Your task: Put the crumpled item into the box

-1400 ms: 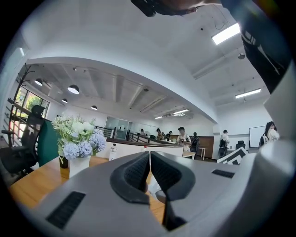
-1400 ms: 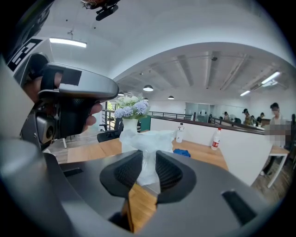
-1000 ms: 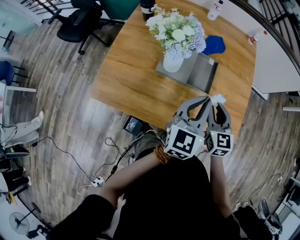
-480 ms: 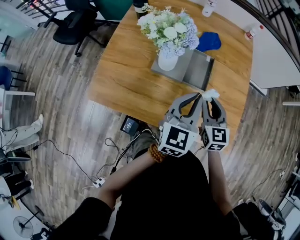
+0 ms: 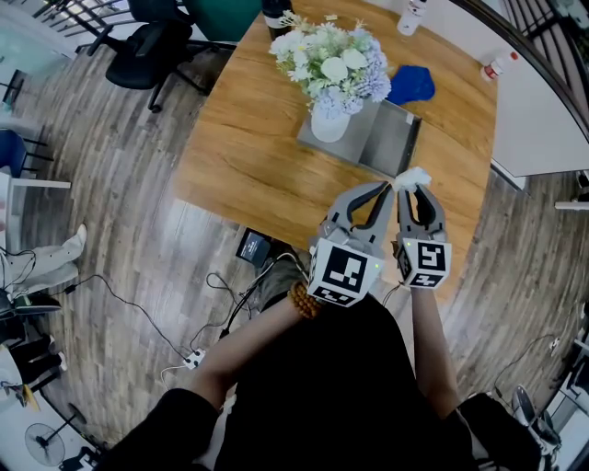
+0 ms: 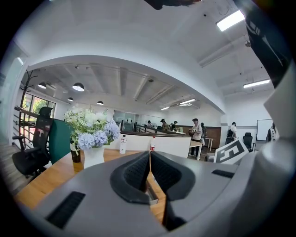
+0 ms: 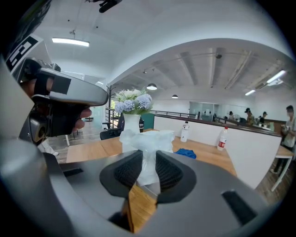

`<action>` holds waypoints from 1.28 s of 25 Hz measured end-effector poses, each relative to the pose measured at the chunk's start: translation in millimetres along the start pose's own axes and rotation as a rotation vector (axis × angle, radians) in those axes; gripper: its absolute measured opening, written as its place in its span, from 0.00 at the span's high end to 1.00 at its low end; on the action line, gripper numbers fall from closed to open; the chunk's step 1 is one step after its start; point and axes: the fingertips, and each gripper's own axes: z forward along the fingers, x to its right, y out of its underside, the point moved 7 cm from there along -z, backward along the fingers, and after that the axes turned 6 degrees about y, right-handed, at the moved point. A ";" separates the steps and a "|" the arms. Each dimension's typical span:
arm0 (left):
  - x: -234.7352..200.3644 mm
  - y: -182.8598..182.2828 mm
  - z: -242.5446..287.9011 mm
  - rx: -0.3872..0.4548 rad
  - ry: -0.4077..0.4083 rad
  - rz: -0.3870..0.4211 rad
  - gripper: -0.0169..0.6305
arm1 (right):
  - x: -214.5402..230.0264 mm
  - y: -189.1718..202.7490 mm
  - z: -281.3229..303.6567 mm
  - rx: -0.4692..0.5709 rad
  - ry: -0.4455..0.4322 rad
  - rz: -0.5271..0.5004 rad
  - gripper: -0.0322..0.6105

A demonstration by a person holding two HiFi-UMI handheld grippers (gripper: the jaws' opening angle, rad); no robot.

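A white crumpled item (image 5: 413, 177) sticks up from between the pads of my right gripper (image 5: 413, 189), over the near right part of the wooden table (image 5: 248, 156). In the right gripper view the crumpled item (image 7: 147, 147) is pinched in my right gripper (image 7: 148, 169), whose jaws stand partly apart around it. My left gripper (image 5: 387, 188) sits just to its left, tips nearly touching the right one. Seen from the left gripper view, the left gripper (image 6: 150, 157) is shut with nothing in it. A grey shallow box (image 5: 394, 143) lies just beyond both grippers.
A white vase of flowers (image 5: 331, 118) stands at the box's left end. A blue cloth (image 5: 411, 85) lies behind the box, with bottles (image 5: 409, 14) at the far edge. A black office chair (image 5: 156, 41) stands off the table's far left. Cables (image 5: 212, 313) run over the floor.
Both grippers have edged forward over the table, closer to the grey box. The right one keeps its hold on the crumpled item.
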 end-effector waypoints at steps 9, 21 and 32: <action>-6.4 0.9 2.3 -0.012 -0.007 -0.004 0.93 | 5.8 -5.3 18.2 0.009 0.006 -0.011 0.80; -11.7 0.0 9.5 -0.028 -0.014 -0.002 0.93 | 17.9 -2.4 36.3 0.001 0.014 -0.036 0.80; -15.5 3.0 17.8 -0.051 -0.013 0.002 0.93 | 34.4 -1.3 68.2 -0.004 0.016 -0.093 0.80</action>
